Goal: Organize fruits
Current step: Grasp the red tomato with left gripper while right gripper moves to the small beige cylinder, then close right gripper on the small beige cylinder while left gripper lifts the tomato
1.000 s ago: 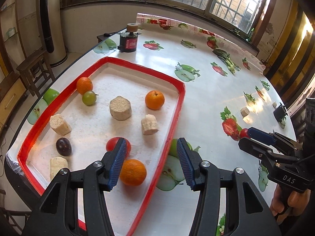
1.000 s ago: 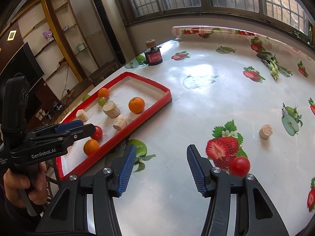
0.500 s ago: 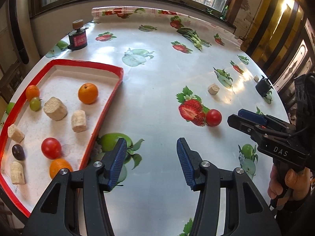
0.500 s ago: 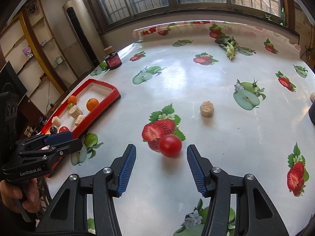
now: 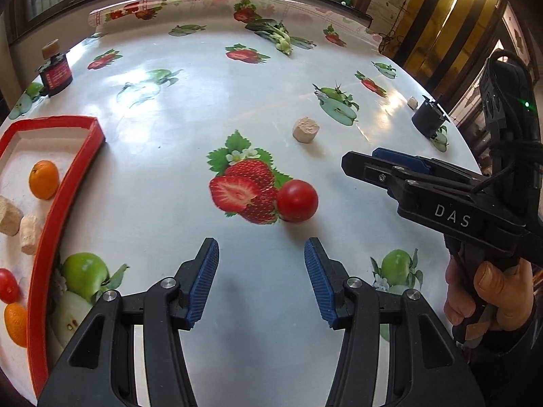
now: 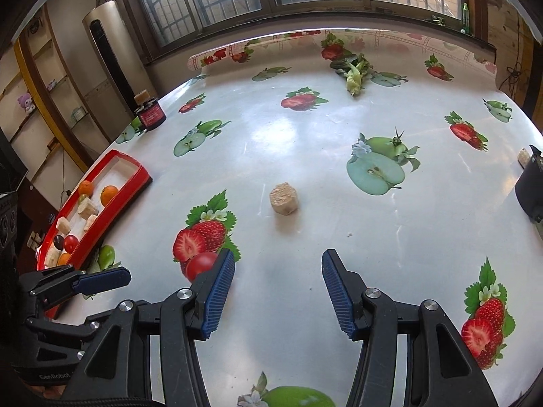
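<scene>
A glossy red tomato [image 5: 297,200] rests on the bench beside a printed strawberry. A beige fruit chunk [image 5: 306,130] lies farther off. Oranges [image 5: 43,179] sit in the red tray [image 5: 47,237].

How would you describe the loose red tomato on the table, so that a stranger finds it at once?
Start at the red tray, then cross the fruit-print tablecloth to the big printed strawberry. The tomato sits at its right edge: round, glossy and casting a shadow, unlike the flat prints.

Two wrist cams, both tilted down at the same table from close up

Each looks forward along its own blue pads: the left one faces the red tomato [image 5: 297,200], the right one the beige chunk [image 6: 284,199]. Both catch the tomato, the chunk, the red tray [image 5: 51,210] and each other's gripper.
</scene>
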